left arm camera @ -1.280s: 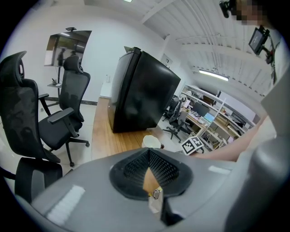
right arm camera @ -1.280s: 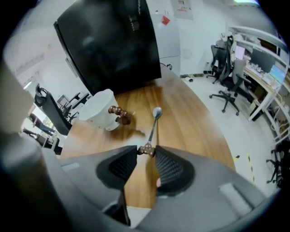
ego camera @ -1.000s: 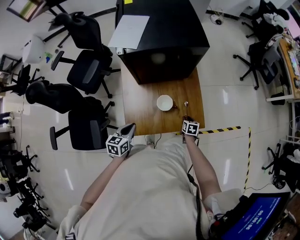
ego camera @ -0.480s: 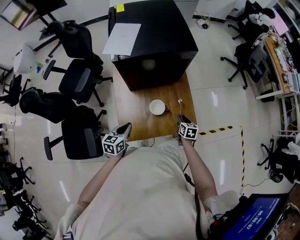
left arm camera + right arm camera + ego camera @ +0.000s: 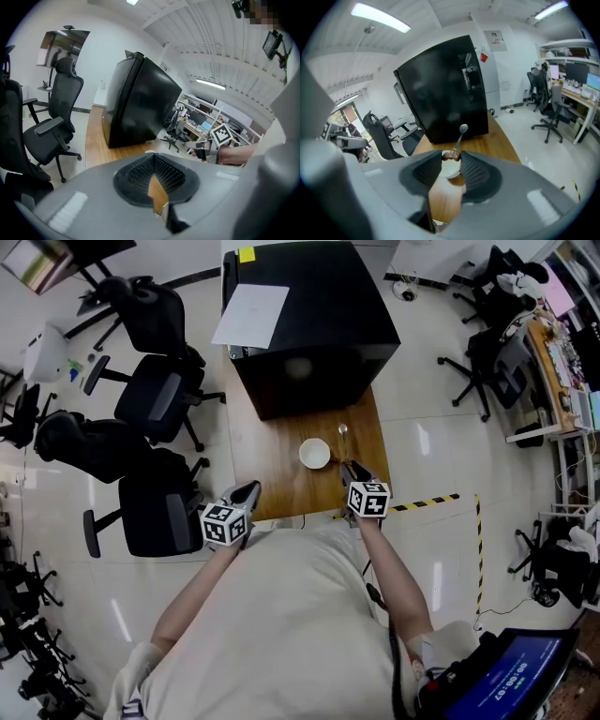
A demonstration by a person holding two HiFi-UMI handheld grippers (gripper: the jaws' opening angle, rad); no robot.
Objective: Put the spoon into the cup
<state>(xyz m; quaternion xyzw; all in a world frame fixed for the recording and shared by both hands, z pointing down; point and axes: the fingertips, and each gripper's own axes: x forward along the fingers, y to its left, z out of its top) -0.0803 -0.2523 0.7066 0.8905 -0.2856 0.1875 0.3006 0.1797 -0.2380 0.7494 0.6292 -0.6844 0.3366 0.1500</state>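
My right gripper (image 5: 451,157) pinches the spoon (image 5: 462,128) high, to clear the cup (image 5: 315,454). Left gripper (image 5: 247,493) idles closed by the table's (image 5: 277,479) near edge.

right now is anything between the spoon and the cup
Nothing visible. The right gripper holds the spoon by its handle just beside the white cup, with only bare wooden table showing between them.

Wooden table (image 5: 272,474), bearing a white cup (image 5: 315,453) (upright, toward the right side) and a big black box (image 5: 309,324) across the far end.
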